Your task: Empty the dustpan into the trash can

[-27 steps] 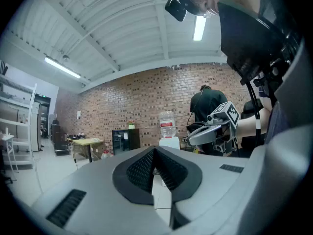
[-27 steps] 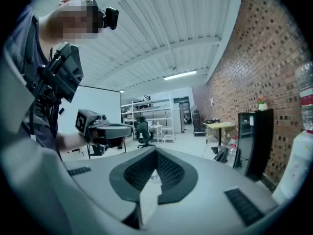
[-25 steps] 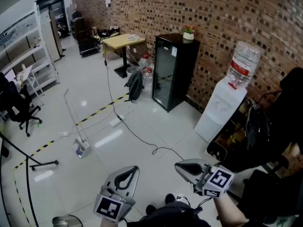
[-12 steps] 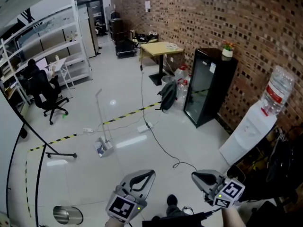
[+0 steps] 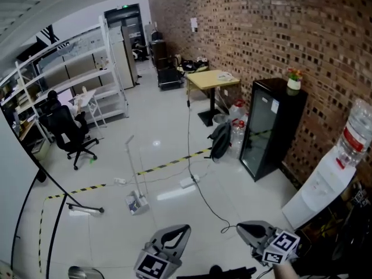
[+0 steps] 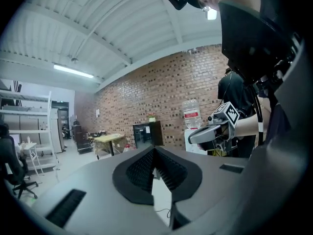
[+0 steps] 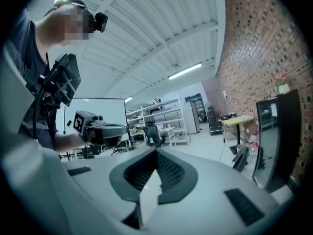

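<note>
- Pressing tip to tip, the jaws of the left gripper (image 6: 155, 152) are closed, with nothing between them.
- The right gripper (image 7: 156, 153) likewise has its jaws pressed together and empty.
- Both grippers sit low in the head view, side by side with a gap between them, pointing out over the pale floor (image 5: 163, 121).
- The dustpan (image 5: 136, 203) stands on the floor ahead of the left gripper, well apart from both grippers. Its thin handle is upright, and it is near the yellow-and-black tape line (image 5: 168, 164).
- The trash can (image 5: 81, 273), shiny and round, shows at the bottom edge to the left of the left gripper, partly cut off.
- A black cable (image 5: 188, 144) crosses the tape line.
- Farther out, a black fridge (image 5: 264, 129) and a water dispenser (image 5: 322, 182) stand against the brick wall (image 5: 279, 28).
</note>
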`<state>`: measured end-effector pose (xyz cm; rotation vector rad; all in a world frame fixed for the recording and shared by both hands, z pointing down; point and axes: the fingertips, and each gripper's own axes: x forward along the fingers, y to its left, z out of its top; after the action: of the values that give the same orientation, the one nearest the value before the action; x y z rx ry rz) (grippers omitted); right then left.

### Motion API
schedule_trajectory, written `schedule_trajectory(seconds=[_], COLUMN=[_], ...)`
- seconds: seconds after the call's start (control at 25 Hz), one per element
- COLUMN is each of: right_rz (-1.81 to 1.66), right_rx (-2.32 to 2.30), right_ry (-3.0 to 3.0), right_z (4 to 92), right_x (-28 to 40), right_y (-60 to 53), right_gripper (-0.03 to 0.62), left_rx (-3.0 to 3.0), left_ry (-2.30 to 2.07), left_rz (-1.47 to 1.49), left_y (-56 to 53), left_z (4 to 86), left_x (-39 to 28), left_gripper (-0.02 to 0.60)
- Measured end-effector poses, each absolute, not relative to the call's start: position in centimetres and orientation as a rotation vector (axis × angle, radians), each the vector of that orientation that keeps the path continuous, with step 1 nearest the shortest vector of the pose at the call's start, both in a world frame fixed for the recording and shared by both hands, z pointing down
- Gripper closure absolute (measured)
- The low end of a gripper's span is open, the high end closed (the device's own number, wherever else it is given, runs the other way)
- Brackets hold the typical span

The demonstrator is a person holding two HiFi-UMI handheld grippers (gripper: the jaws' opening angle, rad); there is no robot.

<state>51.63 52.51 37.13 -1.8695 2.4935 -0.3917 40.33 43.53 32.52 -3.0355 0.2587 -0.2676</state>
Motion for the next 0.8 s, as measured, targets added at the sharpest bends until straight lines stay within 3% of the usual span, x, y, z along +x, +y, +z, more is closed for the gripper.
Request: schedule_trajectory(seconds=[0.32,0.8], right_rz=[-0.415,-0.305], right_rx=[-1.795,-1.563], right_ry=[2.518,2.736], right_z=[37.2,35.4], right_x=[57.3,59.9], right_y=[49.0,42.7], right_gripper=[0.58,0.58], left_rx=[-2.992,-2.908], left_ry=[0.341,0.498], left_rz=[-0.341,-0.331], left_y=[41.3,36.1], left_z=[31.9,30.0], left_x=[45.2,48.5], left_gripper=[0.583,0.583])
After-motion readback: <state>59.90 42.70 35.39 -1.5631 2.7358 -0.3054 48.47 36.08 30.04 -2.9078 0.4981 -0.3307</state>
